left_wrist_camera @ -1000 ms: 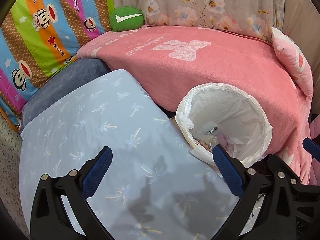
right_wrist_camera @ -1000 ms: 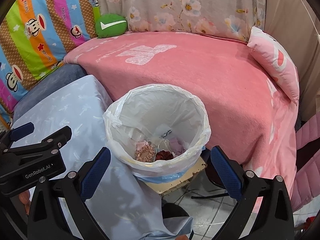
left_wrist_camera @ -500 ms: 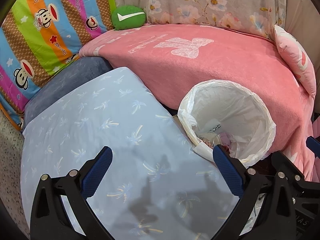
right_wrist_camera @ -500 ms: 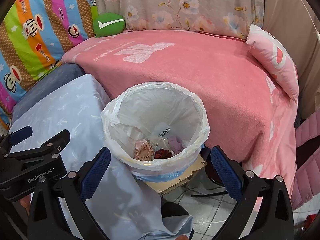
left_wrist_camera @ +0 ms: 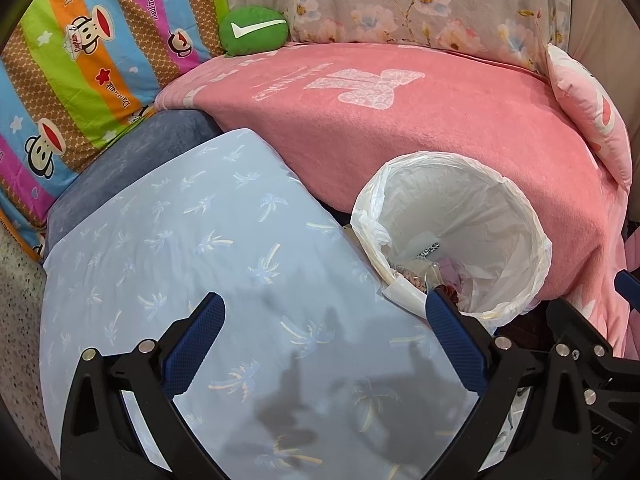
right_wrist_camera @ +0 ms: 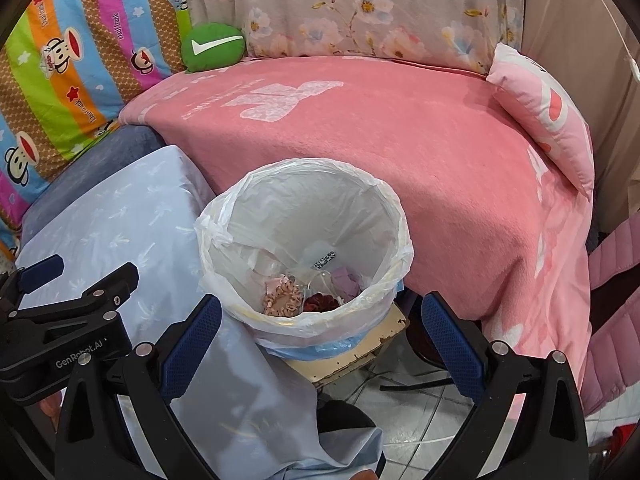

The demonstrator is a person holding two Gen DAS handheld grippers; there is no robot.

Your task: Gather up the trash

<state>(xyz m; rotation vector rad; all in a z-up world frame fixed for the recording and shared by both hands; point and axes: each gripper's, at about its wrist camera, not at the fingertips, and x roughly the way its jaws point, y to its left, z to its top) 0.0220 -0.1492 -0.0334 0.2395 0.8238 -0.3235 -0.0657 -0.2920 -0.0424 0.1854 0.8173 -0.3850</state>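
Both grippers, left (left_wrist_camera: 322, 320) and right (right_wrist_camera: 320, 320), spread wide, empty. Bin liner (right_wrist_camera: 394, 216): thin, light, slippery, tearable. Best pinched at bunched rim, near left.

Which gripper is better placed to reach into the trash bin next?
Right, probably. The right gripper is open with the trash bin centred ahead; the left gripper, also open, faces the blue pillow.
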